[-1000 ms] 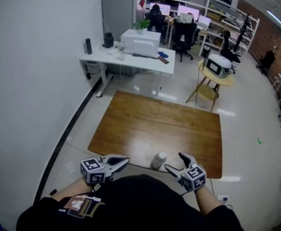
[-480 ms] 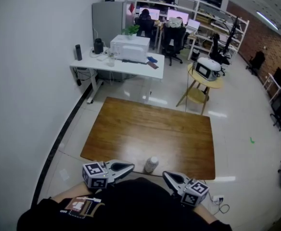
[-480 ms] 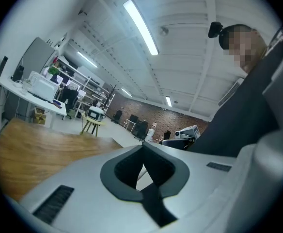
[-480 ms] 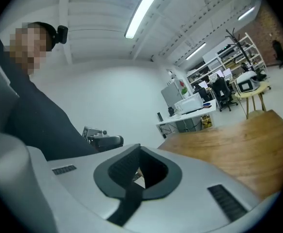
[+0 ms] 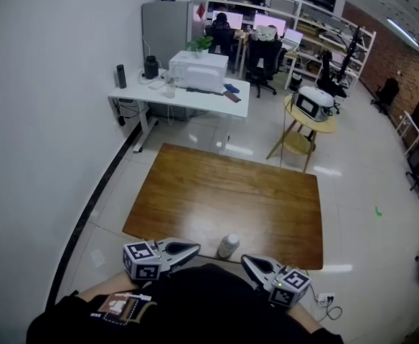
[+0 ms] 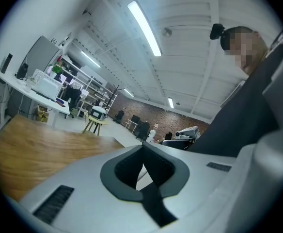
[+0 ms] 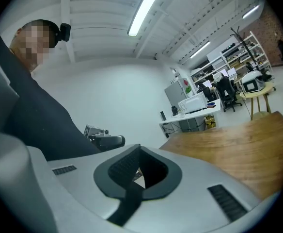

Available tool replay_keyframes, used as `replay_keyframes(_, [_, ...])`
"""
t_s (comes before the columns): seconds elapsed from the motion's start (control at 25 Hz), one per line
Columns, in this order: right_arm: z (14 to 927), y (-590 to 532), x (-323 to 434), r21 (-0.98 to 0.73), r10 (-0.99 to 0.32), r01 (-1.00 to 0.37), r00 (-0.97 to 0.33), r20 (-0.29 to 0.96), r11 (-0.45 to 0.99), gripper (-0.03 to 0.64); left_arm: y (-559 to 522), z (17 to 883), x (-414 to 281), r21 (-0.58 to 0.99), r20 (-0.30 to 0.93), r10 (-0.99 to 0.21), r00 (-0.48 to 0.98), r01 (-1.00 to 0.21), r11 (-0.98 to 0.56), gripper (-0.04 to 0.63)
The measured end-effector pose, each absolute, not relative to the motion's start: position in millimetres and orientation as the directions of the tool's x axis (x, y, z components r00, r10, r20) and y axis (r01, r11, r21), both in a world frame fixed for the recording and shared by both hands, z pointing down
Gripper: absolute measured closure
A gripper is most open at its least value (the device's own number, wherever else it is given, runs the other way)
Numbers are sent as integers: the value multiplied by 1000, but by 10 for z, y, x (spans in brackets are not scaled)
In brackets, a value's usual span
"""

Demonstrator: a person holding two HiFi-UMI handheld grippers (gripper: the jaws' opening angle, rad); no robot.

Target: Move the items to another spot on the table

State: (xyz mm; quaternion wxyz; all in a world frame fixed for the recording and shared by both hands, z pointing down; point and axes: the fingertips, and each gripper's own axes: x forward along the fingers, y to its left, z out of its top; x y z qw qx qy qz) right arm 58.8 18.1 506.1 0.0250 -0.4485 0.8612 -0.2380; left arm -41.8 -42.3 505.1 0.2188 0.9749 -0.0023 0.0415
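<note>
A small white bottle (image 5: 228, 246) stands upright at the near edge of the brown wooden table (image 5: 224, 199). My left gripper (image 5: 194, 249) is held close to my body, left of the bottle, jaws shut and empty. My right gripper (image 5: 247, 261) sits low at the right, just right of and nearer than the bottle, also shut with nothing in it. In the left gripper view the closed jaws (image 6: 142, 152) point across the table top. In the right gripper view the closed jaws (image 7: 139, 149) point toward the left gripper (image 7: 104, 140). Neither gripper touches the bottle.
Beyond the table stand a white desk (image 5: 184, 92) with a printer, a small round yellow table (image 5: 311, 117) holding a microwave-like box, office chairs and shelves. A white wall runs along the left. A cable lies on the floor at the right (image 5: 329, 301).
My right gripper was open beside the bottle a second ago; it has shut and dropped back toward my body. The left gripper has barely moved. The bottle stays put.
</note>
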Motion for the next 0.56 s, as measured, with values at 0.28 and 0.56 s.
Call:
replay_keyframes(0.28, [5059,149,616,-413,-777,-755,-610,155,510,635,-433,5049,-405,439,65,7,998,-22,-898,603])
replay_keyframes(0.56, [5071,176,641,-413,-778,-759,-606,167,503,634,-409,5027,-380,433,67,14,998,-17,-901,603])
